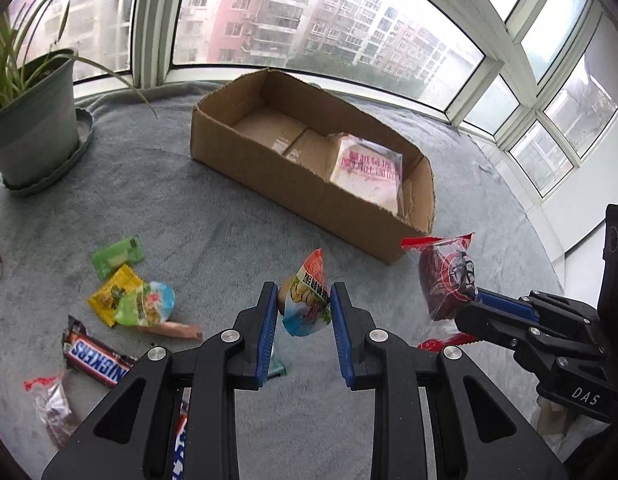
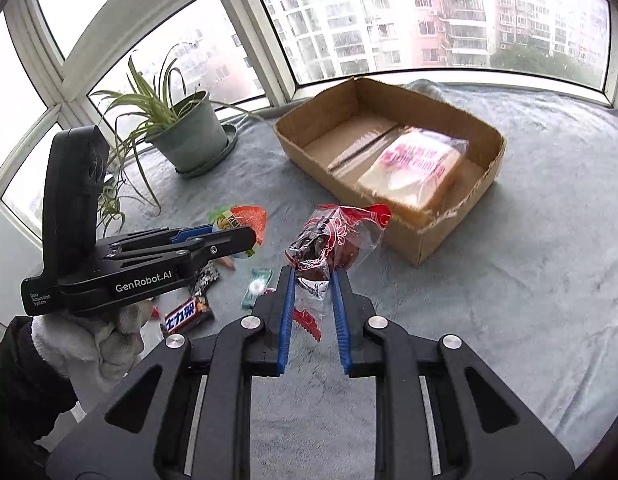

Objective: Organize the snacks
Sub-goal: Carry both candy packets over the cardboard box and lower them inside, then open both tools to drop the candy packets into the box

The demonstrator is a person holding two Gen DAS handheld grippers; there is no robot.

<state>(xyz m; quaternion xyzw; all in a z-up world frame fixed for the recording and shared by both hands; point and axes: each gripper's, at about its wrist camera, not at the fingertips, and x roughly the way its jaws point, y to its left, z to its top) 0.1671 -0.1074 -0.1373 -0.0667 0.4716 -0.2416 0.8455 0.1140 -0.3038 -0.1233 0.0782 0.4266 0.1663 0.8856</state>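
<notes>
My left gripper (image 1: 303,300) is shut on a colourful snack packet (image 1: 307,304) and holds it above the grey cloth; it also shows in the right wrist view (image 2: 237,236). My right gripper (image 2: 312,280) is shut on a clear bag of dark red snack (image 2: 325,244), held up in front of the cardboard box (image 2: 421,240); the bag also shows in the left wrist view (image 1: 447,280). The box (image 1: 269,168) holds a wrapped bread pack (image 1: 367,168).
Loose snacks lie on the cloth at left: a green packet (image 1: 117,256), a yellow packet (image 1: 113,296), a Snickers bar (image 1: 97,354). A potted plant (image 1: 33,128) stands at far left. Windows ring the back. A mint-green packet (image 2: 255,286) lies near my right gripper.
</notes>
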